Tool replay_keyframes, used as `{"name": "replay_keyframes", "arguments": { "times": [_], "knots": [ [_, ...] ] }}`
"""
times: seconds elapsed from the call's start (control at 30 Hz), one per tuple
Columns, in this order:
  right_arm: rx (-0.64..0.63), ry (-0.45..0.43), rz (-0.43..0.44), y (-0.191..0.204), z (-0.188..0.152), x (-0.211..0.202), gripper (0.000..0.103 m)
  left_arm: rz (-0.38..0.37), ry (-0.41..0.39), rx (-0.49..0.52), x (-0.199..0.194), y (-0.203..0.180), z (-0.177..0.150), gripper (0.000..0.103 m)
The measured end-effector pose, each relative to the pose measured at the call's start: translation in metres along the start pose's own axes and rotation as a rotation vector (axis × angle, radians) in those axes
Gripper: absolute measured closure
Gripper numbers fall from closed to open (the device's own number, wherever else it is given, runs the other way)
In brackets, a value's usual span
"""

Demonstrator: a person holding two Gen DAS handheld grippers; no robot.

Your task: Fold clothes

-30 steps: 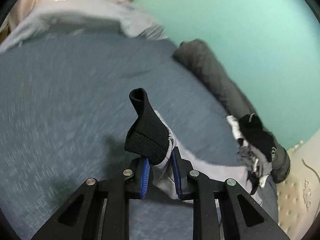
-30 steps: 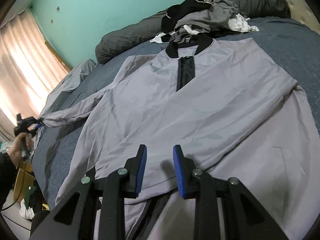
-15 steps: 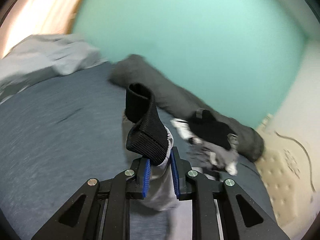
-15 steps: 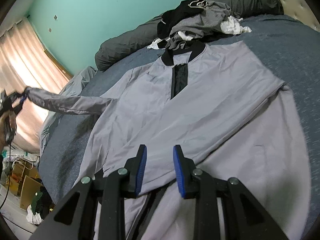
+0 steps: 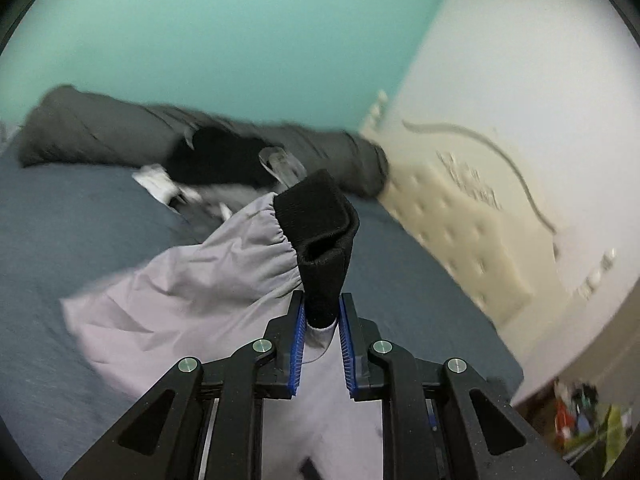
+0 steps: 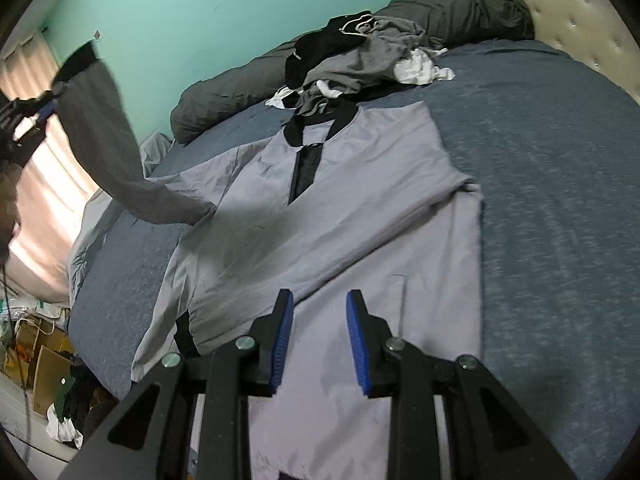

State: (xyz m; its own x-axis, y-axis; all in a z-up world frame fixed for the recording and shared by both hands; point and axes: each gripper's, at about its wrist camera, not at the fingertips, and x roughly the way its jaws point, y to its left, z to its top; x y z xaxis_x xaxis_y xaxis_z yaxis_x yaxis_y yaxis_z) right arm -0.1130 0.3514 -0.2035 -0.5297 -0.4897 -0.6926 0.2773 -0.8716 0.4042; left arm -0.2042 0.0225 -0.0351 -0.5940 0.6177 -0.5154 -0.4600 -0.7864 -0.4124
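A light grey jacket [image 6: 340,208] with a black collar and black zip placket lies spread flat on the blue bed [image 6: 560,200]. Its left sleeve [image 6: 108,148] is lifted off the bed into the air. My left gripper [image 5: 322,314] is shut on that sleeve's black ribbed cuff [image 5: 320,224], and grey sleeve fabric [image 5: 208,264] trails down from it to the left. From the right wrist view the left gripper [image 6: 38,114] shows at the far left, holding the cuff high. My right gripper [image 6: 318,320] hovers open over the jacket's lower part, nothing between its blue pads.
A heap of black, grey and white clothes [image 6: 360,52] lies above the collar, before a dark grey rolled duvet [image 6: 460,16]. A cream tufted headboard [image 5: 460,232] stands at the bed's head. Boxes and clutter [image 6: 44,368] sit on the floor left of the bed.
My left gripper has swung the cuff up and across toward the jacket's body, lifting the sleeve off the bed. The right gripper has drawn back a little and stayed open.
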Motion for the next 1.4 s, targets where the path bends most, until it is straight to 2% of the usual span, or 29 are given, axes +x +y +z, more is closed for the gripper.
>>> {"name": "replay_keyframes", "arguments": {
  "times": [0.13,0.3,0.43,0.5,0.53,0.6,0.7,0.8,0.97,1.03,1.27,1.4],
  "knots": [
    [0.012,-0.003,-0.005,-0.007,-0.004,-0.018,0.076,-0.03,0.087,-0.031,0.064,-0.008,-0.039,0.086],
    [0.022,0.012,-0.018,-0.017,-0.008,-0.026,0.075,-0.034,0.177,-0.069,0.12,-0.017,-0.075,0.086],
    [0.039,0.031,-0.014,-0.023,-0.009,-0.026,0.07,-0.035,0.237,-0.04,0.139,-0.029,-0.104,0.085],
    [0.055,0.039,-0.003,-0.027,-0.01,-0.025,0.069,-0.044,0.262,-0.008,0.141,-0.04,-0.111,0.08],
    [0.071,0.042,0.003,-0.03,-0.01,-0.024,0.069,-0.052,0.272,0.005,0.141,-0.043,-0.113,0.077],
    [0.115,0.045,0.018,-0.036,-0.01,-0.02,0.069,-0.072,0.278,0.016,0.136,-0.047,-0.113,0.063],
    [0.179,0.039,0.033,-0.045,-0.008,-0.016,0.068,-0.08,0.265,0.02,0.119,-0.046,-0.11,0.055],
    [0.21,0.031,0.035,-0.048,-0.006,-0.013,0.053,-0.06,0.259,0.011,0.101,-0.031,-0.108,0.053],
    [0.223,0.044,0.023,-0.052,0.004,0.0,0.05,0.028,0.253,-0.024,0.071,0.013,-0.109,0.051],
    [0.233,0.08,0.016,-0.054,0.006,0.015,0.045,0.07,0.252,-0.05,0.059,0.036,-0.113,0.05],
    [0.308,0.196,0.028,-0.057,0.005,0.075,0.044,0.2,0.259,-0.139,0.025,0.112,-0.136,0.049],
    [0.274,0.265,-0.011,-0.049,0.003,0.106,0.044,0.243,0.25,-0.197,0.008,0.147,-0.146,0.049]
  ]
}}
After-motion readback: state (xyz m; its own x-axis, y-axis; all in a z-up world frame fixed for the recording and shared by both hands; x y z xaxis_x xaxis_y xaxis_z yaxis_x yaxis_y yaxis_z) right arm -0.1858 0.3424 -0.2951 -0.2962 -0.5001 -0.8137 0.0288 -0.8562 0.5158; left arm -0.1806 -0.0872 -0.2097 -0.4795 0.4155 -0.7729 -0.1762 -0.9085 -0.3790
